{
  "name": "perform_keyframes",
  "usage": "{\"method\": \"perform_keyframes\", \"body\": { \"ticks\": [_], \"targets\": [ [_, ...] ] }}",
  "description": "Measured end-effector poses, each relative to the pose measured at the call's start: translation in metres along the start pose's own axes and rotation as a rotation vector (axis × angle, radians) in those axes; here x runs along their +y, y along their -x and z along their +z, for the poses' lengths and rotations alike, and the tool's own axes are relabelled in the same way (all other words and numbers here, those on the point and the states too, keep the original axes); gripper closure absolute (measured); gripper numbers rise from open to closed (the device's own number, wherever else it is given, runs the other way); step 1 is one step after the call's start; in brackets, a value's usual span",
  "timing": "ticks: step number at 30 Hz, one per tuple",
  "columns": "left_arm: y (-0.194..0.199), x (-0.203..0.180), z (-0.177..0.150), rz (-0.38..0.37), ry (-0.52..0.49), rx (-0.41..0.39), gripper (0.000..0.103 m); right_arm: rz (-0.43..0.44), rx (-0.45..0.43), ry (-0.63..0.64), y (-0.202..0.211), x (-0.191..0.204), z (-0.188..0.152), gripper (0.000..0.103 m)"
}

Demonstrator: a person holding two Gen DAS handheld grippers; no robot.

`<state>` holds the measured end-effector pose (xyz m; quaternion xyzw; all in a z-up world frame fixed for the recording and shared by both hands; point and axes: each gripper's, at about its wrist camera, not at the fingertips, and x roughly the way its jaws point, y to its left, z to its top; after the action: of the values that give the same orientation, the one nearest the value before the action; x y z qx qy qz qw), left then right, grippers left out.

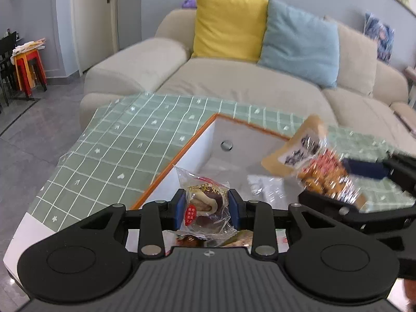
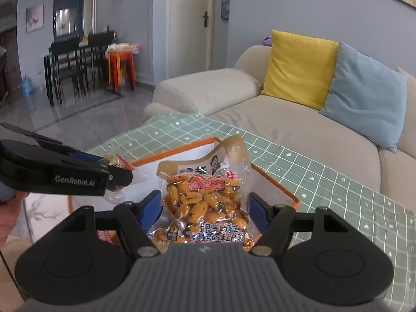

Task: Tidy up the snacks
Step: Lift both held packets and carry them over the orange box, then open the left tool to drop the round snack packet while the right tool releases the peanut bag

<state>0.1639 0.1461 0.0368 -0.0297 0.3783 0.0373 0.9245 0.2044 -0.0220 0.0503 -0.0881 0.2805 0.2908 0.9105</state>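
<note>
Two snack packs are in the air at once, one in each hand-held gripper, both above the white, orange-rimmed open box point(image 1: 197, 140) that sits on the green grid-patterned cloth point(image 1: 109, 140) covering the desk. The left hand-held gripper point(image 1: 207, 209) pinches a small clear-wrapped brown-and-white pastry point(image 1: 205, 205) between its blue pads. The right hand-held gripper point(image 2: 205, 206) has its jaws set wide against the sides of a clear plastic bag of orange glazed nuts point(image 2: 205, 202), which stands upright between them.

The weaker hold looks like the nut bag: the jaws catch only its crinkled edges, and the film is slick, so a quick tilt or swing could let it slide out and land outside the box. The pastry wrapper is loose too, and a squeeze could crush what is inside. A second risk is collision: the two tools are close together over the same box, the left one crossing the right wrist view just beside the bag, so lowering both together could knock one pack loose.

Room is better than it seems. The box interior looks mostly bare, apart from what may be a clear wrapper on its floor. Its orange rim is the edge to clear. Beyond the desk, the beige sofa point(image 1: 234, 78) stands near.
</note>
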Motion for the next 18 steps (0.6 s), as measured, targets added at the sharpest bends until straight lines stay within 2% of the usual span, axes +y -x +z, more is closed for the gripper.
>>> {"method": "perform_keyframes", "body": {
  "ticks": [10,18],
  "targets": [
    [-0.045,0.008,-0.012,0.017,-0.062,0.112,0.065,-0.037,0.121,0.141,-0.066,0.006,0.002,0.034],
    [-0.070,0.002,-0.019,0.001,-0.102,0.169,0.064,-0.033,0.188,0.201,-0.091,0.009,-0.012,0.033]
  ]
}}
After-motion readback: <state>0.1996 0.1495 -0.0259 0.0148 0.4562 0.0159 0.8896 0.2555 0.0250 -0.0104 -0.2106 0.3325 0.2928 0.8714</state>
